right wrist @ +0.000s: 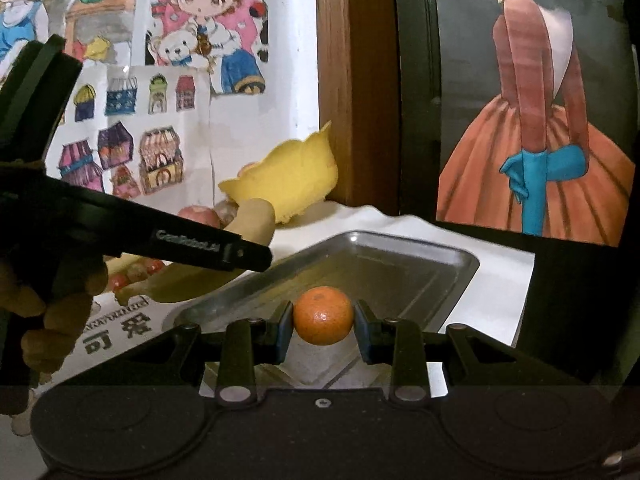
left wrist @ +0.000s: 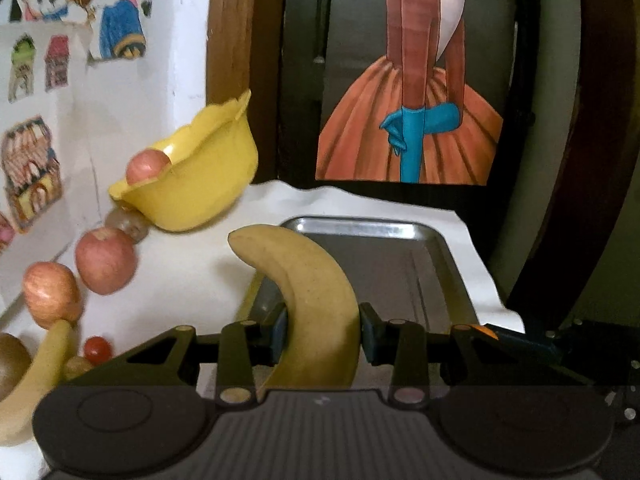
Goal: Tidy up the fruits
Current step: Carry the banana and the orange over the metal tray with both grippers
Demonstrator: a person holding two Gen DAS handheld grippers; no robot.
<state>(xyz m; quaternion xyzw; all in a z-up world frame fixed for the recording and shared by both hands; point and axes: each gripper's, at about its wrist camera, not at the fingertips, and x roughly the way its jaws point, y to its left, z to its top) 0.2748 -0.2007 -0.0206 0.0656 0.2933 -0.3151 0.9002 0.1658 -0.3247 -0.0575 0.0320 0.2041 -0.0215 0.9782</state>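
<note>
Two grippers loaded. Nearest us: left gripper [left wrist: 323, 338] pinching banana [left wrist: 308, 300] mid-length, tip raised over near left rim of metal tray [left wrist: 424, 236]; right gripper [right wrist: 323, 330] pinching orange [right wrist: 323, 315] above tray's near edge. Left of tray on white cloth [left wrist: 192, 256] we note second banana [left wrist: 36, 380], two apples [left wrist: 105, 260]. Farther back: tilted yellow bowl [left wrist: 200, 184] holding third apple [left wrist: 147, 166].
</note>
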